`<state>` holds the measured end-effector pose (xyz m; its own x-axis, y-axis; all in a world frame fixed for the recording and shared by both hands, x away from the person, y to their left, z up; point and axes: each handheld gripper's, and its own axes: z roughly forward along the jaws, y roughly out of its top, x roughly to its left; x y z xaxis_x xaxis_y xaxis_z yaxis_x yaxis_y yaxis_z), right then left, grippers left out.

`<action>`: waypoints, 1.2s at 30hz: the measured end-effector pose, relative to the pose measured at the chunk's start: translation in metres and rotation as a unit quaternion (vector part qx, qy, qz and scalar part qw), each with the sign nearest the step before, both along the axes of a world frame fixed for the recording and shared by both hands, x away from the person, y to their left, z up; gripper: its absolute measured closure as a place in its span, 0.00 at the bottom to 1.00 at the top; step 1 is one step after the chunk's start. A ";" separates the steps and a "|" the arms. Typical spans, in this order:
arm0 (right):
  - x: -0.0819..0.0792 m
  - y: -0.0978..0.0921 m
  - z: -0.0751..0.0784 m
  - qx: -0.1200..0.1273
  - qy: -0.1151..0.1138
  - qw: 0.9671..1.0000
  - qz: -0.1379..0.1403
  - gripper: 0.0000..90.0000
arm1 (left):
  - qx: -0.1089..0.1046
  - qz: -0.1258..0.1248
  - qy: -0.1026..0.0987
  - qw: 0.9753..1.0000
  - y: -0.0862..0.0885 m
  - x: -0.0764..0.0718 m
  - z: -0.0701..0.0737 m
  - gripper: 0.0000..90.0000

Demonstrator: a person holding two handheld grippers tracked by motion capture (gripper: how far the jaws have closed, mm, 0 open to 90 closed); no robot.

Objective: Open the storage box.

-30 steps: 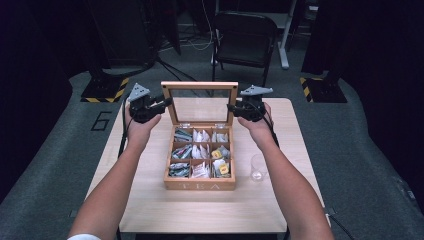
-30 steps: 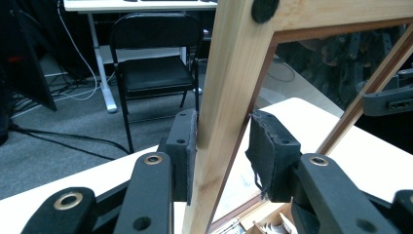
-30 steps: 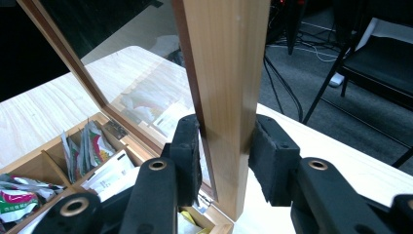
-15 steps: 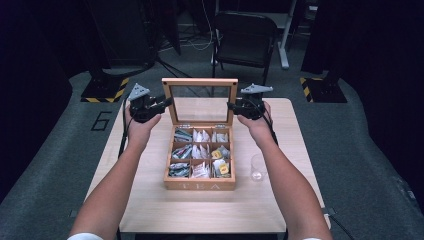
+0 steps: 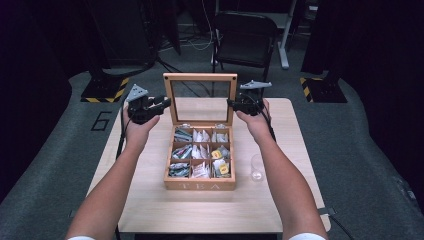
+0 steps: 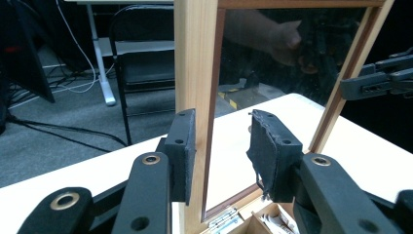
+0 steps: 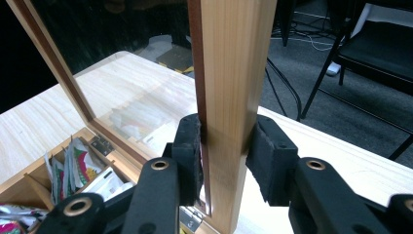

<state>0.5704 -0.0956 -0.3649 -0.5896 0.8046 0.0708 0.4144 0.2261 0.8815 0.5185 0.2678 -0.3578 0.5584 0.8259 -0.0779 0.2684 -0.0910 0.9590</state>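
A wooden tea box (image 5: 200,185) marked TEA stands mid-table, its compartments holding several tea bags (image 5: 200,152). Its glass-paned lid (image 5: 200,77) stands upright at the back. My left gripper (image 5: 165,102) is at the lid's left post. In the left gripper view the post (image 6: 195,58) stands between the open jaws of my left gripper (image 6: 221,146), against the left pad, with a gap to the other pad. My right gripper (image 5: 232,103) is at the lid's right post. In the right gripper view both pads of my right gripper (image 7: 224,146) press the post (image 7: 234,58).
A small clear glass (image 5: 257,167) stands on the table (image 5: 150,200) just right of the box. A black chair (image 5: 245,45) sits beyond the table's far edge. Cables and stands lie on the floor behind.
The lid has swung further up and now stands more upright. Both grippers have risen slightly with its side posts.
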 end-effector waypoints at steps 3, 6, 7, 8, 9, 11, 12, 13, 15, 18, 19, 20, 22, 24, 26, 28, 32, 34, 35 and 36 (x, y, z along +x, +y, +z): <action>0.003 0.001 -0.001 0.003 0.000 1.000 -0.005 0.73 | 0.003 -0.001 0.004 1.000 0.002 -0.001 -0.003 0.69; 0.005 0.001 0.000 -0.003 0.004 1.000 -0.007 0.73 | 0.001 0.003 0.006 1.000 0.004 -0.001 -0.006 0.69; 0.006 0.002 0.001 -0.003 0.007 1.000 -0.009 0.73 | -0.001 0.003 0.005 1.000 0.004 -0.001 -0.006 0.69; 0.007 0.002 0.001 -0.006 0.006 1.000 -0.008 0.73 | 0.000 0.003 0.006 1.000 0.005 -0.002 -0.007 0.69; 0.008 0.002 0.001 -0.004 0.010 1.000 -0.010 0.73 | 0.001 0.003 0.006 1.000 0.005 -0.002 -0.007 0.69; 0.010 0.003 0.001 -0.004 0.012 1.000 -0.013 0.73 | 0.003 0.003 0.006 1.000 0.006 -0.002 -0.007 0.69; 0.011 0.003 0.000 -0.004 0.010 1.000 -0.013 0.73 | 0.002 0.004 0.007 1.000 0.007 -0.002 -0.008 0.69; 0.011 0.003 0.000 -0.002 0.012 1.000 -0.015 0.73 | 0.002 0.004 0.009 1.000 0.008 -0.003 -0.008 0.69; 0.012 0.003 0.000 0.000 0.012 1.000 -0.018 0.73 | 0.000 0.007 0.008 1.000 0.010 -0.003 -0.009 0.69; 0.014 0.004 0.000 -0.001 0.014 1.000 -0.019 0.72 | 0.003 0.007 0.010 1.000 0.011 -0.003 -0.009 0.69; 0.014 0.004 0.000 -0.001 0.016 1.000 -0.021 0.72 | 0.005 0.009 0.010 1.000 0.012 -0.003 -0.009 0.69; 0.015 0.004 0.000 -0.002 0.016 1.000 -0.022 0.72 | 0.004 0.009 0.011 1.000 0.013 -0.003 -0.009 0.69; 0.016 0.004 -0.001 -0.002 0.015 1.000 -0.023 0.72 | 0.002 0.010 0.010 1.000 0.013 -0.003 -0.009 0.69; 0.016 0.005 -0.001 -0.002 0.014 1.000 -0.025 0.72 | 0.003 0.009 0.011 1.000 0.013 -0.003 -0.009 0.69; 0.017 0.005 -0.001 -0.001 0.015 1.000 -0.025 0.72 | 0.004 0.008 0.012 1.000 0.013 -0.004 -0.009 0.68; 0.017 0.005 -0.002 0.002 0.016 0.999 -0.028 0.72 | 0.005 0.008 0.012 1.000 0.013 -0.004 -0.009 0.68; 0.018 0.006 -0.003 0.000 0.015 0.999 -0.034 0.72 | 0.001 0.007 0.011 1.000 0.013 -0.004 -0.008 0.68; 0.018 0.006 -0.003 -0.002 0.015 0.999 -0.035 0.71 | 0.003 0.007 0.012 1.000 0.012 -0.004 -0.008 0.68; 0.018 0.006 -0.003 -0.007 0.016 0.999 -0.036 0.70 | 0.003 0.006 0.012 1.000 0.012 -0.004 -0.009 0.68; 0.017 0.006 -0.003 -0.008 0.019 0.999 -0.037 0.69 | 0.002 0.006 0.013 1.000 0.013 -0.004 -0.009 0.68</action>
<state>0.5878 -0.0899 -0.3680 -0.5247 0.8476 0.0788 0.4643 0.2074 0.8611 0.5145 0.2804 -0.3664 0.5461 0.8330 -0.0889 0.2937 -0.0910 0.9515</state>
